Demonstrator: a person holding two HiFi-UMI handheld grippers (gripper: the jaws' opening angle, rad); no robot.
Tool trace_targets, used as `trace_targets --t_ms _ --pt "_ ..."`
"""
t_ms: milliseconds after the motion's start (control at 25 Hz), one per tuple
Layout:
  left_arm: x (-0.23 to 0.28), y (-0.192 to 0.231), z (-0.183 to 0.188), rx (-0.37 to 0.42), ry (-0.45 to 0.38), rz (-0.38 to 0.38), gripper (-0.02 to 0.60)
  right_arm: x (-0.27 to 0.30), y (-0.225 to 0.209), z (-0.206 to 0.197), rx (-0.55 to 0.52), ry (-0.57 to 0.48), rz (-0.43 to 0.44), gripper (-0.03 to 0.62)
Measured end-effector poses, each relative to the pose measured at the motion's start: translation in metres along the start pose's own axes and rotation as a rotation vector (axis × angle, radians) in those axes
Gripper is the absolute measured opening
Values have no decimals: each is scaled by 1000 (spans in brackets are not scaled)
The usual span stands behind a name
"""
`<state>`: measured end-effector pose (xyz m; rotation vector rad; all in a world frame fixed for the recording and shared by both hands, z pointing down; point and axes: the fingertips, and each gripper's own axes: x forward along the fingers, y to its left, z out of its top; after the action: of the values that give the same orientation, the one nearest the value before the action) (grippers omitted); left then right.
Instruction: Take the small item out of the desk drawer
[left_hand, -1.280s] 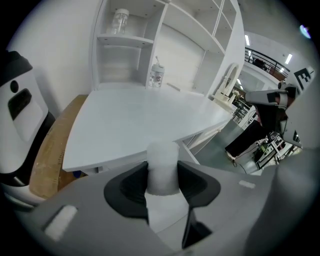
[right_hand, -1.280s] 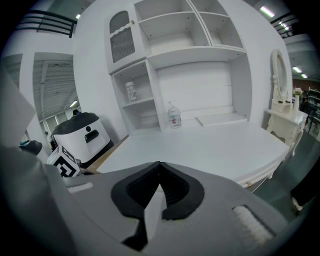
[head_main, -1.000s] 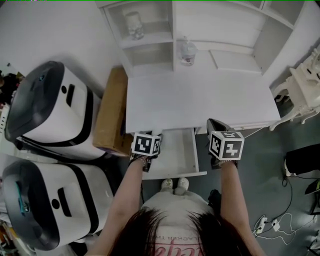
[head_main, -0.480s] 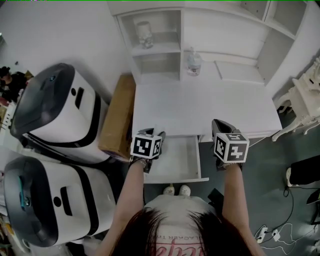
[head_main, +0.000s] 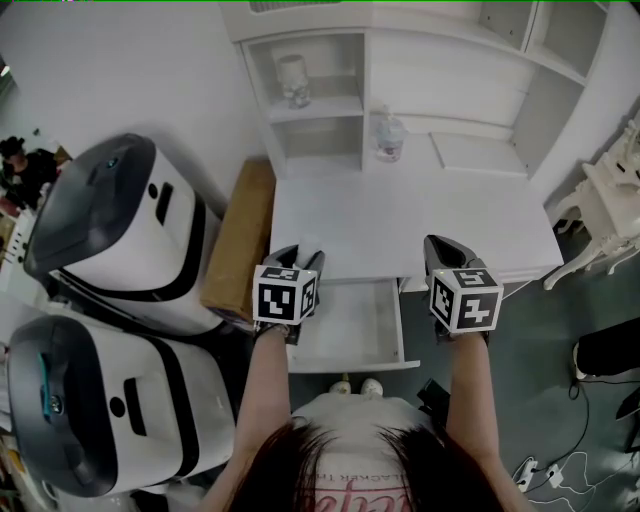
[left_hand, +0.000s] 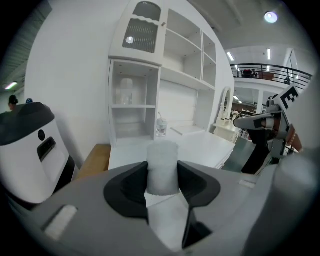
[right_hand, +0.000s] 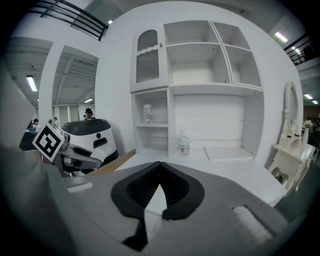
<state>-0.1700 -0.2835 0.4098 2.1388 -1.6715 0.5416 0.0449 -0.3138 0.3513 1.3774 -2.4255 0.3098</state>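
My left gripper (left_hand: 162, 176) is shut on a small white cylinder (left_hand: 162, 167), which stands upright between its black pads. In the head view that gripper (head_main: 298, 260) hovers over the left front edge of the white desk (head_main: 420, 215), above the open drawer (head_main: 352, 330). The drawer's inside shows white and bare. My right gripper (head_main: 441, 250) is held at the drawer's right side, over the desk's front edge. Its jaws (right_hand: 159, 172) meet at the tips with nothing between them. From the head view the cylinder is hidden by the left gripper.
A clear bottle (head_main: 390, 136) stands at the back of the desk and a jar (head_main: 293, 80) on the shelf of the hutch. A brown cardboard box (head_main: 240, 240) leans at the desk's left, beside two white-and-black machines (head_main: 110, 220). A white chair (head_main: 605, 200) stands at right.
Both grippers have risen, the left more, lifting from the drawer's left rim up toward the desk's edge. The drawer stays open.
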Motion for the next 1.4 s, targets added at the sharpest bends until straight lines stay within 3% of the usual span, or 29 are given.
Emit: trace_targets --t_ms 480,960,1160,1400 --pt "-33 18 61 25 -223 52 190 -18 0 50 -87 -137 -20 2" --pt "-75 18 115 113 -443 104 190 -40 12 93 -182 -330 -40 2" --pt "-101 11 137 147 -590 75 192 -56 13 109 -195 -409 -55 2" --pt "-125 11 161 190 -708 108 192 -69 17 127 -197 -482 -36 2"
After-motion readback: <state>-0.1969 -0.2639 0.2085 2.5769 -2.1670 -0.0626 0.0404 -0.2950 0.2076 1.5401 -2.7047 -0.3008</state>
